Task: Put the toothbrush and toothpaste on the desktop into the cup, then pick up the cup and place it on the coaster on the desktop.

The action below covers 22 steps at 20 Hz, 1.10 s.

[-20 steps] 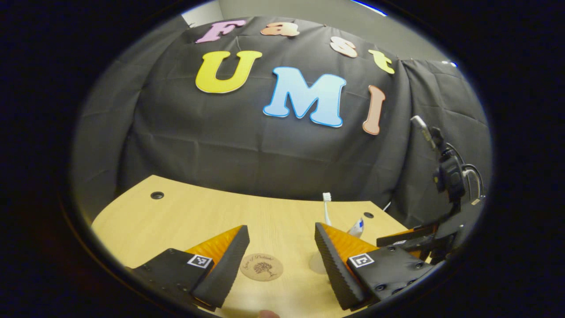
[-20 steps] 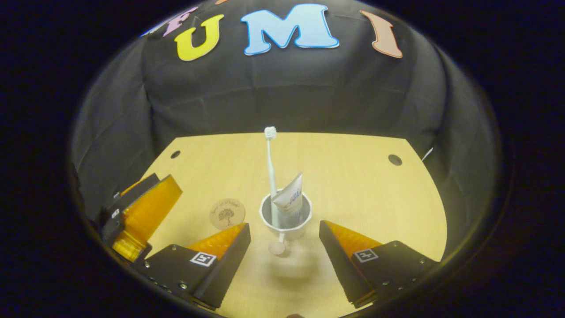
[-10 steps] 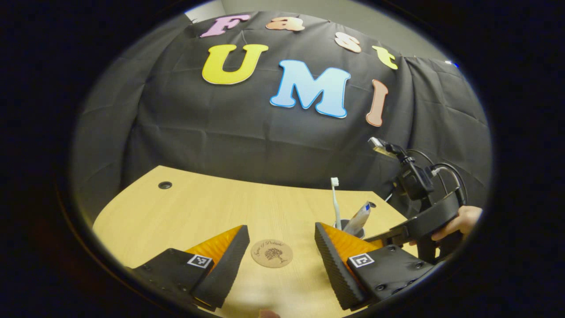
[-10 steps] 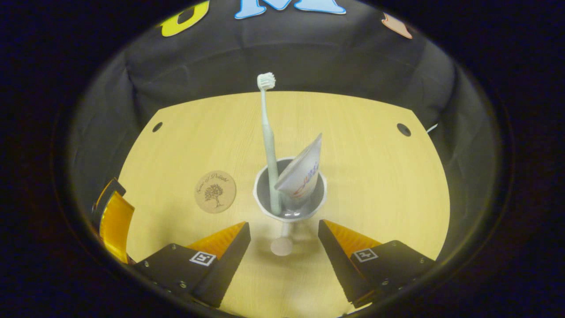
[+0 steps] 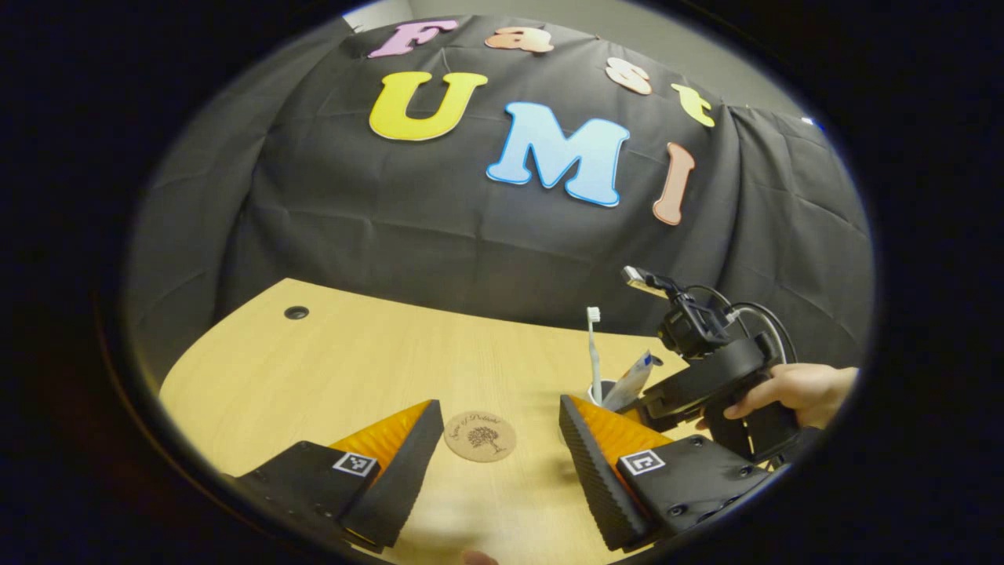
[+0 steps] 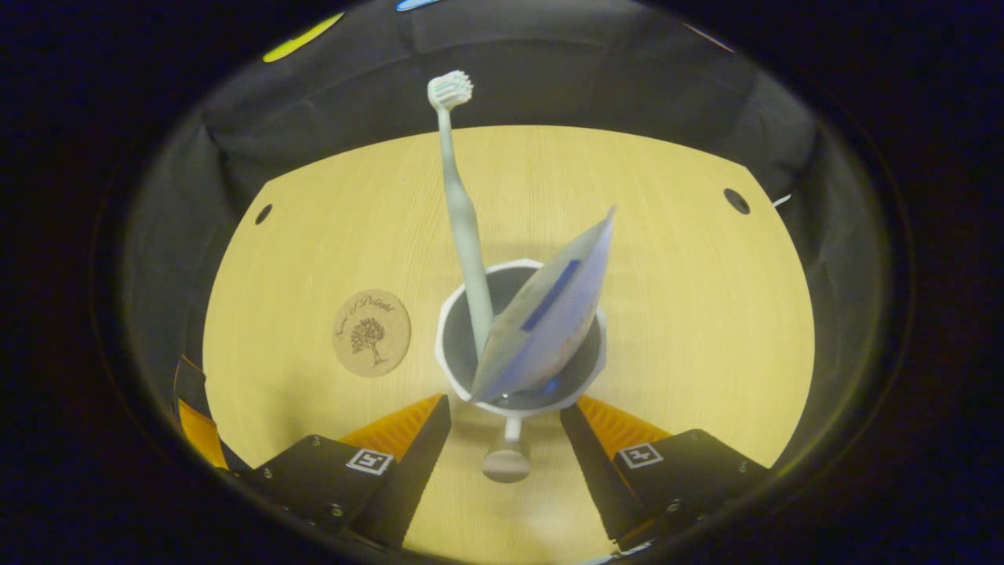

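Note:
A white-rimmed cup (image 6: 444, 357) stands on the wooden desk with a pale toothbrush (image 6: 463, 227) upright in it and a toothpaste tube (image 6: 549, 314) leaning to the right. My right gripper (image 6: 506, 416) is open; its fingers flank the cup's near side, with the cup's knobbed handle (image 6: 506, 463) between them. A round cork coaster (image 6: 371, 333) lies bare to the cup's left. My left gripper (image 5: 498, 463) hovers open over the desk, just short of the coaster (image 5: 480, 436). Behind its right finger, the toothbrush (image 5: 594, 345) and tube (image 5: 631, 377) stick up; the cup itself is mostly hidden.
A hand (image 5: 792, 388) holds the right gripper (image 5: 655, 404) at the cup. The desk (image 6: 667, 259) has cable holes (image 6: 736, 201) (image 6: 263, 213) near its back corners. Black cloth closes off the back. The left gripper's edge (image 6: 192, 408) sits at the desk's near left.
My right gripper has come down and forward, so the cup now lies right at its fingers. The left gripper has barely shifted and stays open.

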Motion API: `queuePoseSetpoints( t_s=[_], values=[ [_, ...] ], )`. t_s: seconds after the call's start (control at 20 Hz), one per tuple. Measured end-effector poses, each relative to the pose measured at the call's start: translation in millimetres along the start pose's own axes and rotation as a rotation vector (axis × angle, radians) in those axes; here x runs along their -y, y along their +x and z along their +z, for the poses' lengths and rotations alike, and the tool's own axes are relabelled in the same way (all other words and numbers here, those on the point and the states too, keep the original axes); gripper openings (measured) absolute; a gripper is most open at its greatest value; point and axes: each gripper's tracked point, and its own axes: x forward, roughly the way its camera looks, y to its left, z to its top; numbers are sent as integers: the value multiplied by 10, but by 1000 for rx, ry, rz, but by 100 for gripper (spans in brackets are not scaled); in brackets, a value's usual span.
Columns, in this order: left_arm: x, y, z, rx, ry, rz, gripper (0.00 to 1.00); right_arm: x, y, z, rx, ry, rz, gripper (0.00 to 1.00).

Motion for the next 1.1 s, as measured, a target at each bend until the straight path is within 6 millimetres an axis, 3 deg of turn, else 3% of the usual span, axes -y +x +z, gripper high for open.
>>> queuePoseSetpoints(
  t_s=[0.15, 0.25, 0.35, 0.45, 0.6, 0.7, 1.1],
  values=[
    [-32, -33, -49, -10, -6, 12, 93, 15, 86, -30, -20, -18, -10, 85],
    [-66, -73, -52, -10, -8, 21, 96, 39, 129, -57, -27, -32, -26, 83],
    [-97, -102, -86, -15, -8, 29, 96, 82, 130, -72, -41, -41, -37, 67],
    [-114, -112, -103, -22, -10, 33, 96, 71, 153, -117, -59, -36, -21, 60],
    [-134, -127, -105, -25, -8, 43, 96, 33, 182, -124, -48, -5, -10, 34],
    [-151, -131, -106, -23, -9, 47, 96, 74, 181, -101, -28, -18, -21, 30],
    [-218, -198, -92, -18, -11, 58, 96, 125, 153, -37, 33, -74, -45, 28]
  ],
)
